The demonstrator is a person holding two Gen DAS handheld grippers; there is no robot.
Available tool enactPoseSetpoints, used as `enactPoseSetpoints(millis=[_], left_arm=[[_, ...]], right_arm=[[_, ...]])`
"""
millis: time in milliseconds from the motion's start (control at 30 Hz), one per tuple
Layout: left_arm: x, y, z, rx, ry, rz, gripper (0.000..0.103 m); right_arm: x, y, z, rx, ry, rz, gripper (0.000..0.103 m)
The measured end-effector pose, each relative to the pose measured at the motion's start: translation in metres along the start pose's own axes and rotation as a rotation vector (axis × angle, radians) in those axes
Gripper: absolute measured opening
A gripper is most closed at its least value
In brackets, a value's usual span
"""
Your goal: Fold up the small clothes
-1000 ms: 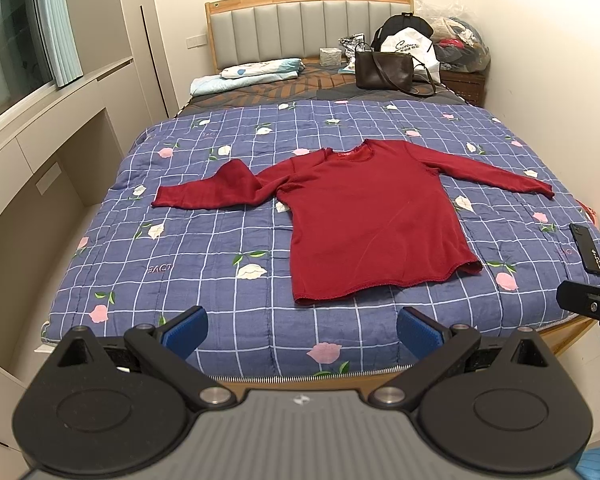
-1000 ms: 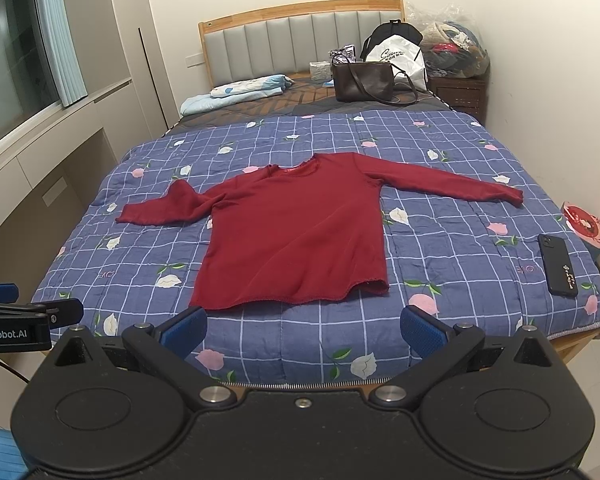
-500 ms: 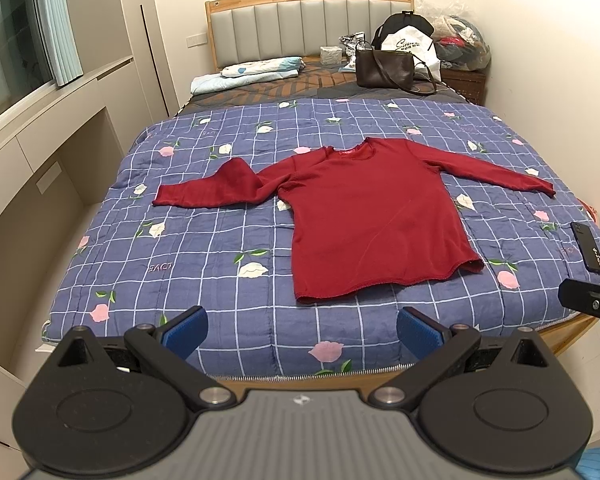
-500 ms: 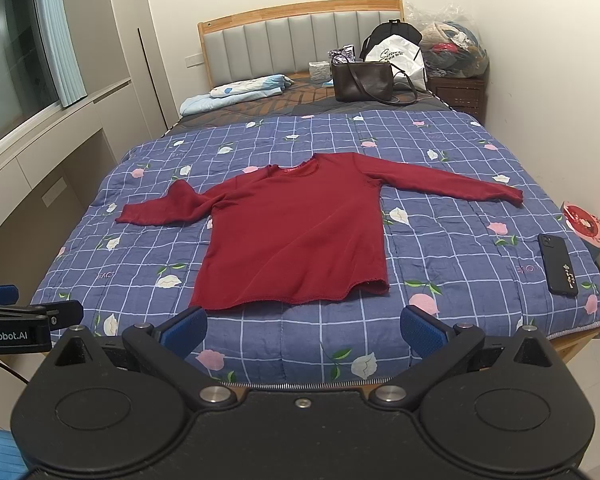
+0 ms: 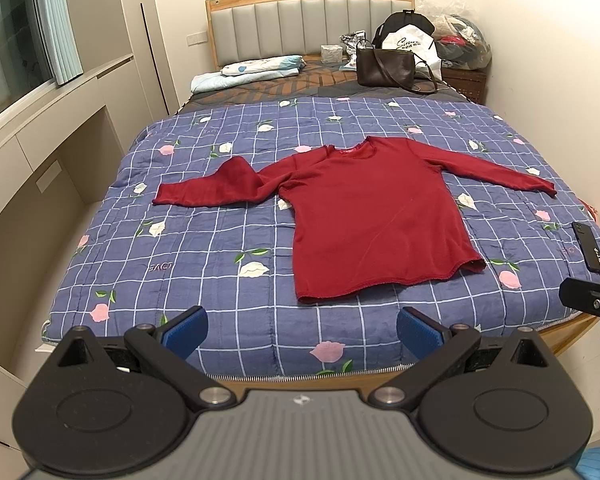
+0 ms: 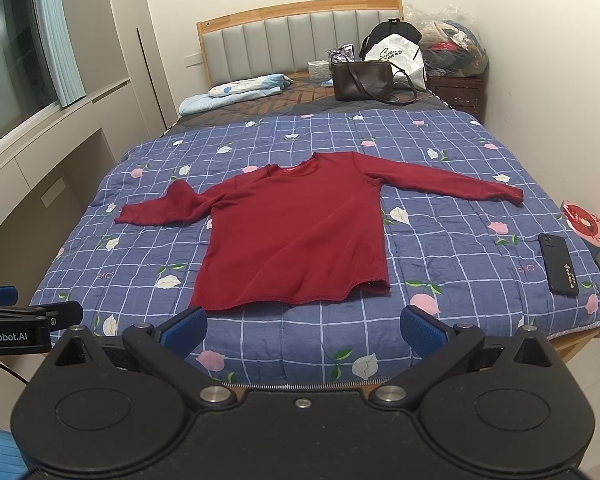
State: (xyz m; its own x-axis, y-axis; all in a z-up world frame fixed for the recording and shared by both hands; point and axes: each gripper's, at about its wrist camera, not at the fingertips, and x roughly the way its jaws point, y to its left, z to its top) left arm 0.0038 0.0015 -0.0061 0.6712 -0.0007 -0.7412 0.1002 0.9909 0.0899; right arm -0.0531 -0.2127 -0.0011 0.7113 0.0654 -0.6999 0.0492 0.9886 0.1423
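Note:
A dark red long-sleeved top lies flat and face up on the blue flowered quilt, neck toward the headboard. Its right sleeve stretches straight out; its left sleeve is bent with a raised fold near the elbow. My left gripper hovers open over the bed's foot edge, short of the hem, nothing between its blue pads. My right gripper is also open and empty, just below the hem. Each gripper's tip shows at the side edge of the other's view.
A black phone lies on the quilt near the right edge. A brown handbag, bags and a folded light-blue cloth sit by the headboard. A built-in cabinet runs along the left; a wall on the right.

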Motion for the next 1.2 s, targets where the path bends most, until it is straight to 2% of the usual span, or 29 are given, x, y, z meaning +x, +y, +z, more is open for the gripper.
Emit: enactPoseSetpoints(millis=[300, 467, 733, 967, 1200], left_arm=[[0.012, 0.004, -0.001, 0.002, 0.007, -0.011, 0.103], [0.016, 0.005, 0.002, 0.006, 0.017, -0.016, 0.103], [0.031, 0.004, 0.015, 0.001, 0.045, -0.042, 0.103], [0.062, -0.003, 0.049, -0.031, 0.069, -0.083, 0.103], [0.118, -0.037, 0.107, -0.055, 0.069, -0.042, 0.103]], right_arm=[[-0.003, 0.002, 0.002, 0.004, -0.003, -0.010, 0.103], [0.012, 0.000, -0.001, 0.010, -0.001, -0.026, 0.103], [0.016, -0.009, 0.008, 0.035, -0.037, -0.059, 0.103], [0.035, -0.049, 0.024, 0.156, -0.055, -0.058, 0.103], [0.087, -0.109, 0.050, 0.242, -0.020, -0.049, 0.103]])
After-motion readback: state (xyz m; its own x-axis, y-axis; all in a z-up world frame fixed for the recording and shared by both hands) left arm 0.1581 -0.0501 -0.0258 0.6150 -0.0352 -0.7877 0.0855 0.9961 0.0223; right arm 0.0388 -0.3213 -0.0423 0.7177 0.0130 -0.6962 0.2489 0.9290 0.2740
